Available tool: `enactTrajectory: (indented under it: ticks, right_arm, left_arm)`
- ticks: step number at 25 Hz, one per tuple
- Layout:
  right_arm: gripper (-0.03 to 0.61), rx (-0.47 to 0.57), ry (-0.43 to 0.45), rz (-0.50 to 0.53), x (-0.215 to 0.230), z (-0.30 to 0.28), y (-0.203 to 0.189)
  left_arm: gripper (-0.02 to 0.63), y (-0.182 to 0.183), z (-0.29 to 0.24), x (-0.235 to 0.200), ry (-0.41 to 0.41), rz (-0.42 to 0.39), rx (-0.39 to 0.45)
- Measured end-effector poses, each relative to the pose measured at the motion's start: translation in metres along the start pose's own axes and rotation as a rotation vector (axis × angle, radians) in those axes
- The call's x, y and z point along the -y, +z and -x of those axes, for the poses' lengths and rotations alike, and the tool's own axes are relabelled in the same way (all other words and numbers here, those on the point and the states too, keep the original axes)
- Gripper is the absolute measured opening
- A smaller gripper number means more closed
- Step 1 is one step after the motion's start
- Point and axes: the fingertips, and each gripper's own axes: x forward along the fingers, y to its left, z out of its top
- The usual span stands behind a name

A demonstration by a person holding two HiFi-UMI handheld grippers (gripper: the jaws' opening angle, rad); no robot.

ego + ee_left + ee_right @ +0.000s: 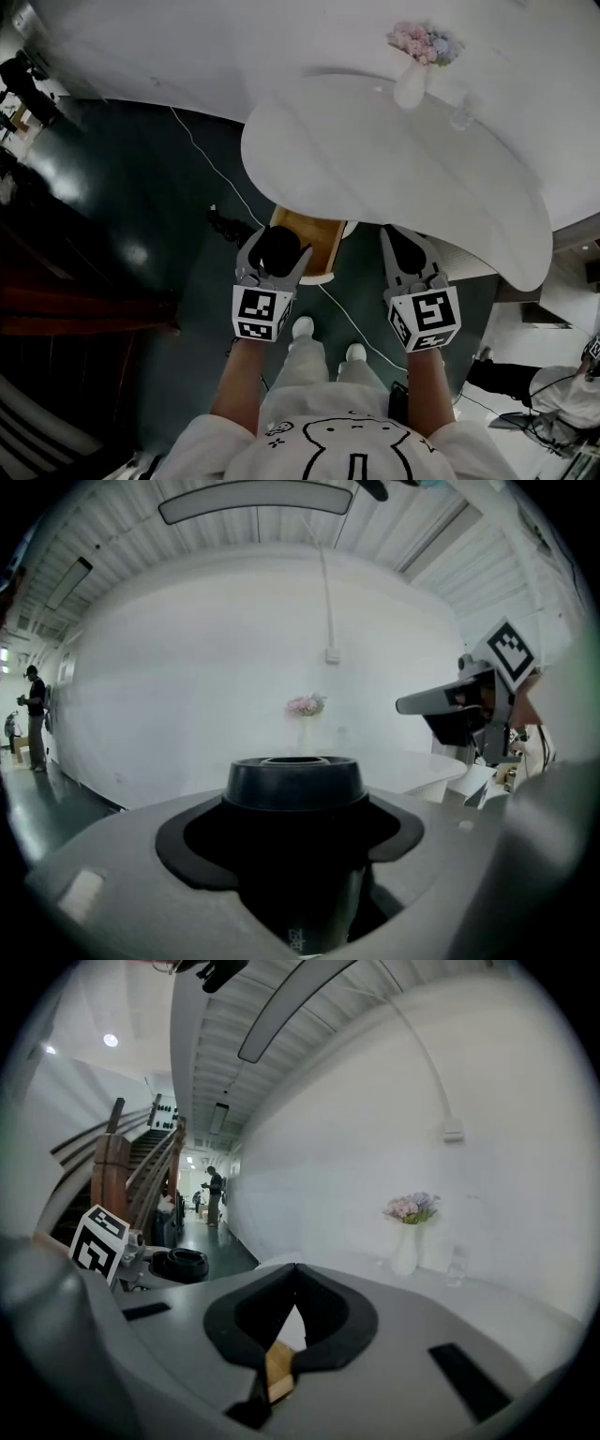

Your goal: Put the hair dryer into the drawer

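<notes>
In the head view my left gripper is shut on the black hair dryer, held over the near left corner of the open wooden drawer under the white oval table. The left gripper view shows the hair dryer's round black end filling the space between the jaws of the left gripper. My right gripper is shut with nothing in it, just right of the drawer. In its own view the right gripper has its pads meeting, with a sliver of drawer wood below them.
A white vase of flowers and a small glass stand at the table's far side. A white cable runs across the dark floor. Dark stairs lie left. A person crouches at the lower right.
</notes>
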Motion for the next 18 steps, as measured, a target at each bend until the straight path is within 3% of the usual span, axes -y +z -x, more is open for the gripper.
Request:
enactTrajectory:
  ticks: [8, 18]
  right_arm:
    - [0.002, -0.066, -0.098, -0.029, -0.02, -0.018, -0.023]
    - [0.002, -0.134, -0.159, -0.033, -0.027, -0.012, -0.048]
  left_arm:
    - [0.356, -0.052, -0.028, -0.016, -0.147, -0.016, -0.099]
    - [0.356, -0.115, -0.057, -0.002, -0.321, -0.056, -0.274]
